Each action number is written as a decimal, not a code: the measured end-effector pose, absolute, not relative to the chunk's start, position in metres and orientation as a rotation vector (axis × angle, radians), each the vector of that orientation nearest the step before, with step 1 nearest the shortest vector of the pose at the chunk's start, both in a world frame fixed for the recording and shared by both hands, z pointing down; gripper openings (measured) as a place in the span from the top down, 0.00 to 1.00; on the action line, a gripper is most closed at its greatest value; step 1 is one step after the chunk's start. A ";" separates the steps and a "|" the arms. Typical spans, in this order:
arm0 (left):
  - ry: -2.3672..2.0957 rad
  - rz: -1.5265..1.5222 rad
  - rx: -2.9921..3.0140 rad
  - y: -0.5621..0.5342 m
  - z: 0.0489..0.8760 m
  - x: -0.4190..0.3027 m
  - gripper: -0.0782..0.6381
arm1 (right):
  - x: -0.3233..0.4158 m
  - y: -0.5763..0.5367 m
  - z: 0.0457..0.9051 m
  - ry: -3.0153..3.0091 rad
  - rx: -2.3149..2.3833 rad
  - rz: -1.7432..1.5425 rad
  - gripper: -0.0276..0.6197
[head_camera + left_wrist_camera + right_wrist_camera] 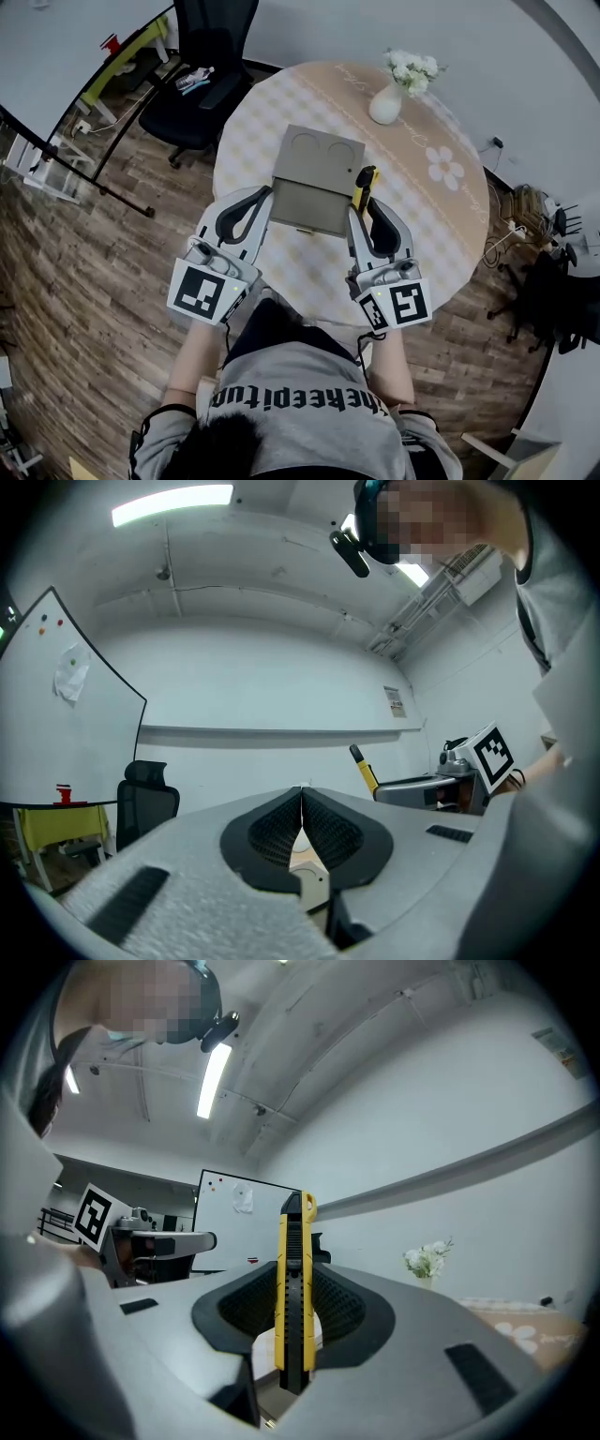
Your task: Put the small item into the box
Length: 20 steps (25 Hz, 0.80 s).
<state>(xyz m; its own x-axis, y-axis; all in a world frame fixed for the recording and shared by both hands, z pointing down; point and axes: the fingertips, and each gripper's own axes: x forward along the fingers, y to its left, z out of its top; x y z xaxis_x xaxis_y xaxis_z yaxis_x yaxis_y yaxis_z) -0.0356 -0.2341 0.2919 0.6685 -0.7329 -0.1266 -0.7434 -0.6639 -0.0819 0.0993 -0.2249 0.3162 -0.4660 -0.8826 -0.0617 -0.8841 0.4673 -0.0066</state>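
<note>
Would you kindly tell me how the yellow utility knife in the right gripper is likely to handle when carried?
The utility knife looks stiff: it runs dead straight through the right gripper. Long and slim, with one end sticking out past the jaw tips, it may pivot if bumped. Its small, plastic-looking body is probably light.

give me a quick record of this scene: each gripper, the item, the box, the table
left gripper: shut, nothing between its jaws
right gripper: shut on yellow utility knife, held upright
box: cardboard, on the table between the grippers
table: round, checked cloth, vase of white flowers at its far side
task state: knife not yet in the box
</note>
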 end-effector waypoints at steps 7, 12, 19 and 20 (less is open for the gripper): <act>1.139 0.127 -2.814 -0.268 0.299 -0.042 0.87 | 0.085 -0.254 0.332 2.654 -1.679 0.031 0.77; 1.088 0.116 -2.866 -0.291 0.310 -0.040 0.87 | 0.083 -0.276 0.354 2.683 -1.747 -0.005 0.77; 1.055 0.091 -2.915 -0.314 0.328 -0.039 0.87 | 0.082 -0.300 0.386 2.708 -1.811 -0.079 0.77; 1.054 0.085 -2.922 -0.317 0.331 -0.040 0.87 | 0.082 -0.303 0.391 2.712 -1.819 -0.089 0.77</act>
